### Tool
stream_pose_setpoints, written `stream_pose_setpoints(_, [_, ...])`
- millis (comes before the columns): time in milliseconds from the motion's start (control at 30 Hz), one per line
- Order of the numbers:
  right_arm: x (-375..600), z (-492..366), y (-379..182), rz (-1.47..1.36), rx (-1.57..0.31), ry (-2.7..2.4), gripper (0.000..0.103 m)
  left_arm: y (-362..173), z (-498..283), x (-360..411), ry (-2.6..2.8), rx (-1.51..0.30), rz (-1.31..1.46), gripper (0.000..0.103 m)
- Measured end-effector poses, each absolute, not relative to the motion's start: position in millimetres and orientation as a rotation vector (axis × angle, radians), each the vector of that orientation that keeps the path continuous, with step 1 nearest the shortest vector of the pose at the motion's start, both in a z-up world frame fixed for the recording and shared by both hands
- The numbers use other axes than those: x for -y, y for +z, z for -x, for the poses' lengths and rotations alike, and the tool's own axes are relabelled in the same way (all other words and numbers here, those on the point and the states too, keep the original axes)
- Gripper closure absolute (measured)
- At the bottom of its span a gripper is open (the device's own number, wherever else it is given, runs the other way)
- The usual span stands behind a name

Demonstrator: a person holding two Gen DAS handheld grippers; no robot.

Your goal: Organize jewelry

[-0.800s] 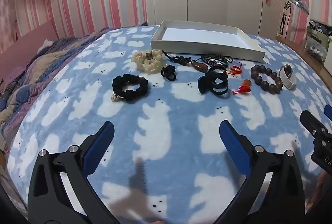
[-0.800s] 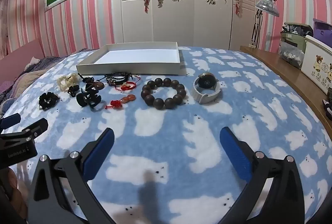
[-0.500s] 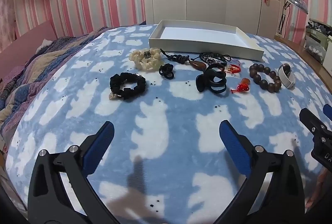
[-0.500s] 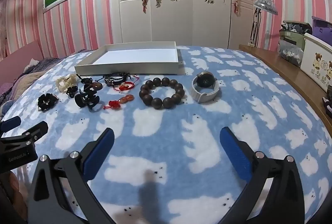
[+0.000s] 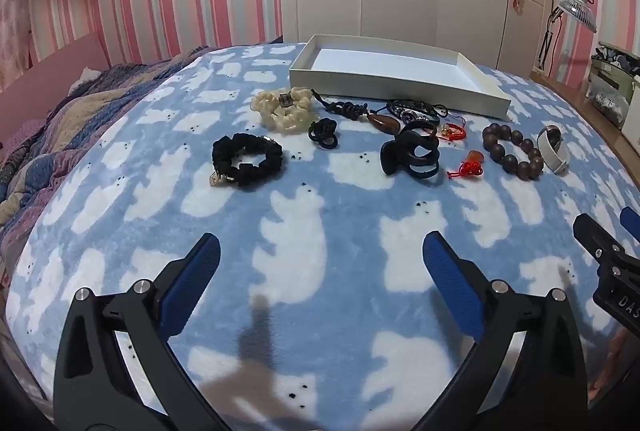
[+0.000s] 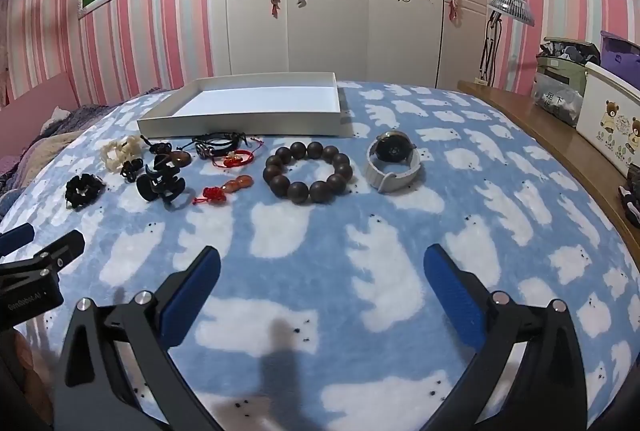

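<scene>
Lying in a row on the blanket (image 6: 460,223) before the empty tray (image 6: 256,119), left to right: scrunchie (image 5: 247,159), cream bracelet (image 5: 285,108), hair claw (image 5: 412,155), red charm (image 6: 224,189), bead bracelet (image 6: 308,173), watch (image 6: 394,161). Left gripper (image 5: 320,267) and right gripper (image 6: 320,271) are hovering nearer the camera, jaws spread wide, gripping nothing.

Likely a home bedroom: blanketed bed (image 5: 320,231), ornate wardrobe (image 6: 332,11).
</scene>
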State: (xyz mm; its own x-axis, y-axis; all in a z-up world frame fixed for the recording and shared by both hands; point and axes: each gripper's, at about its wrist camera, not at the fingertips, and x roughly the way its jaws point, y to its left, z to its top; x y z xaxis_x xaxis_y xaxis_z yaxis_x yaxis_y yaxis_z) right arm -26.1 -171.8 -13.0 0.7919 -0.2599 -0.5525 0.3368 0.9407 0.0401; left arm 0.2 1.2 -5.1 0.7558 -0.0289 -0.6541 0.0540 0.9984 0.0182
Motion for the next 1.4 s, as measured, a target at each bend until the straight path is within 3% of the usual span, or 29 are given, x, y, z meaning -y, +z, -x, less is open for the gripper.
stream_pose_setpoints(1400, [171.2, 24.9, -15.9, -0.149, -0.588, -0.325, 0.001, -4.1, -0.2, -0.8, -0.037, -0.702, -0.050, 0.003])
